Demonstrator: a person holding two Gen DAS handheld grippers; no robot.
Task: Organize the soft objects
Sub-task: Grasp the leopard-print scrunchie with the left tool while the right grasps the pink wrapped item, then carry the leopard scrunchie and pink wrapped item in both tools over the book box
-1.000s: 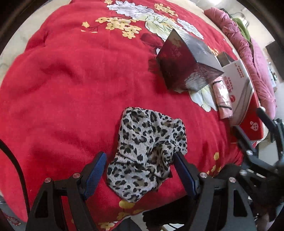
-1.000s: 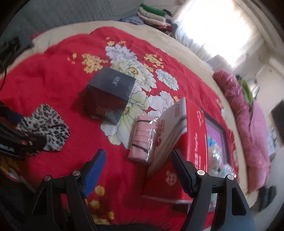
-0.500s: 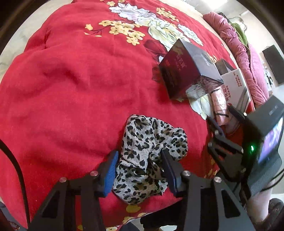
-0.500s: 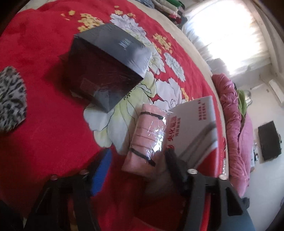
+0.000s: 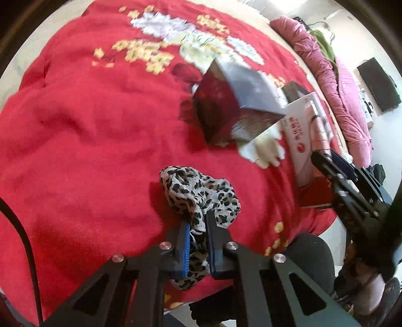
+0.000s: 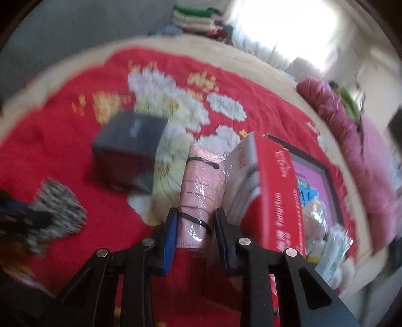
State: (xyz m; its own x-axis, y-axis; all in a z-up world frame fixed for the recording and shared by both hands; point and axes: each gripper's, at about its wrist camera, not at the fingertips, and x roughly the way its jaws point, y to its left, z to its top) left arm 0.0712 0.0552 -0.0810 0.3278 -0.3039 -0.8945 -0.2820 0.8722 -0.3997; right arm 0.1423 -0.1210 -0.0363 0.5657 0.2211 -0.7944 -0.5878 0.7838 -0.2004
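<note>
A leopard-print cloth lies bunched on the red floral blanket. My left gripper is shut on its near end. The cloth also shows blurred in the right wrist view. A pink plastic-wrapped pack with black bands lies beside the red and white box. My right gripper is shut on the pack's near end. In the left wrist view the pack shows at the right with the right gripper below it.
A dark glossy box stands mid-blanket, also in the right wrist view. The opened red box holds plastic-wrapped items. A pink quilt lies at the far right. Folded clothes are stacked beyond the bed.
Both grippers have closed: the left on the leopard cloth, bunching it up, the right on the pink pack after moving forward to it.
</note>
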